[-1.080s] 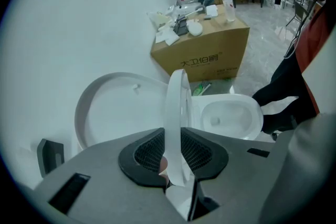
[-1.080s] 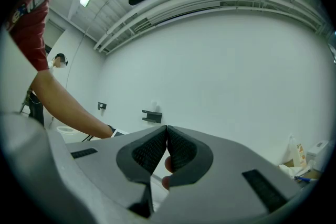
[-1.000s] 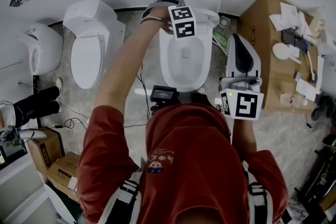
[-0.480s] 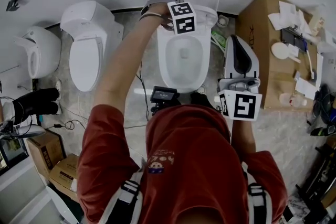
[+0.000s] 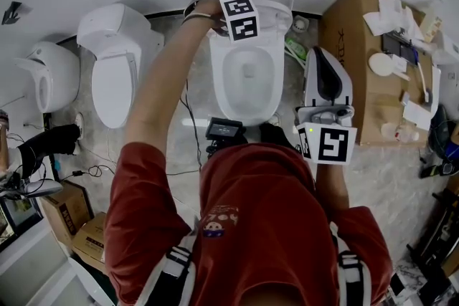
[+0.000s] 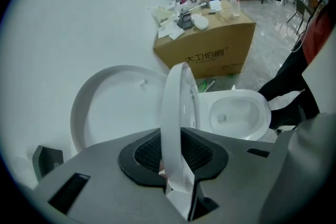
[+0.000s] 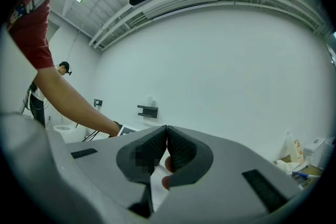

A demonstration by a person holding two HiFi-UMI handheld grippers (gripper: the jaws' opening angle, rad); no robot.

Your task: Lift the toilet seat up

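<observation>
Seen from the head view, the person's red shirt (image 5: 251, 226) fills the 6 o'clock sector. At 3 o'clock of frame centre the right gripper (image 7: 166, 131) is held level and faces the white wall (image 7: 226, 71). Its jaws are together, pad against pad, with nothing between them. Just beyond the shirt, at 12 o'clock, a small black screen unit (image 5: 224, 129) sits in front of the open toilet bowl (image 5: 247, 79). The bare left arm (image 5: 165, 89) reaches past the bowl's 9 o'clock side to the left gripper (image 6: 176, 155), which lies farther out at 12 o'clock and points steeply down. Its jaws are clamped on the rim of the toilet seat (image 6: 176, 107). The seat stands raised, close to upright, and appears edge-on in the left gripper view, with the bowl at its 3 o'clock and the toilet lid (image 6: 110, 107) at its 9 o'clock. Whether the seat touches the lid cannot be told. The lid stands open against the wall. At 2 o'clock, beside the bowl, a cardboard box (image 5: 358, 75) carries papers and small items on its top. Between 9 and 10 o'clock stand a second toilet (image 5: 118, 72) and, farther out, a third toilet (image 5: 46, 72).
</observation>
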